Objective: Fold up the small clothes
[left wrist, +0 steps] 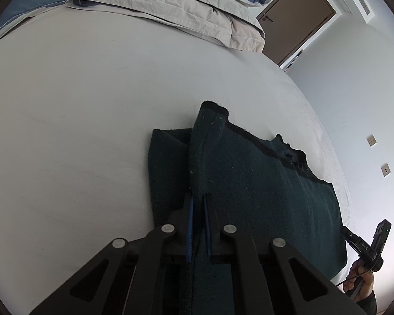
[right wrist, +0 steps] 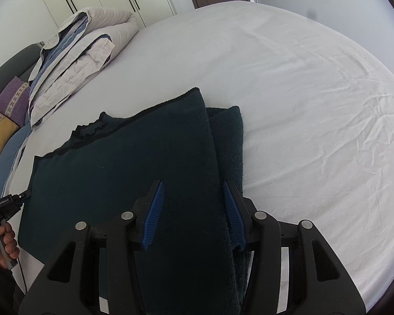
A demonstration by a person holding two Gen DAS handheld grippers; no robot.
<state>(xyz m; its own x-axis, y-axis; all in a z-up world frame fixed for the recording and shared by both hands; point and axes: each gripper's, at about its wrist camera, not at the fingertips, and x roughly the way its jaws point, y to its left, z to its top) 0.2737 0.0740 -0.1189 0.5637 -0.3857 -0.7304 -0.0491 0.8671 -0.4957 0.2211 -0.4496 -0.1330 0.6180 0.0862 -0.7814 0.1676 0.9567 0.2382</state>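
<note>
Dark green garment [right wrist: 123,183] lies partly folded, black-trimmed, on bed [right wrist: 315,105].

A garment [right wrist: 123,173] lies spread on the bed [right wrist: 302,105], near its close edge. One side of the garment is folded over onto itself, making a raised ridge [left wrist: 207,152] that runs away from the edge. The left tool [left wrist: 198,202] pinches this ridge at its near end. The right tool [right wrist: 194,204] hangs over the opposite folded side, its pads apart. A folded duvet [right wrist: 76,60] sits on the far part of the bed, with cushions [right wrist: 5,115] beside it. A door [left wrist: 296,18] stands beyond the bed.
</note>
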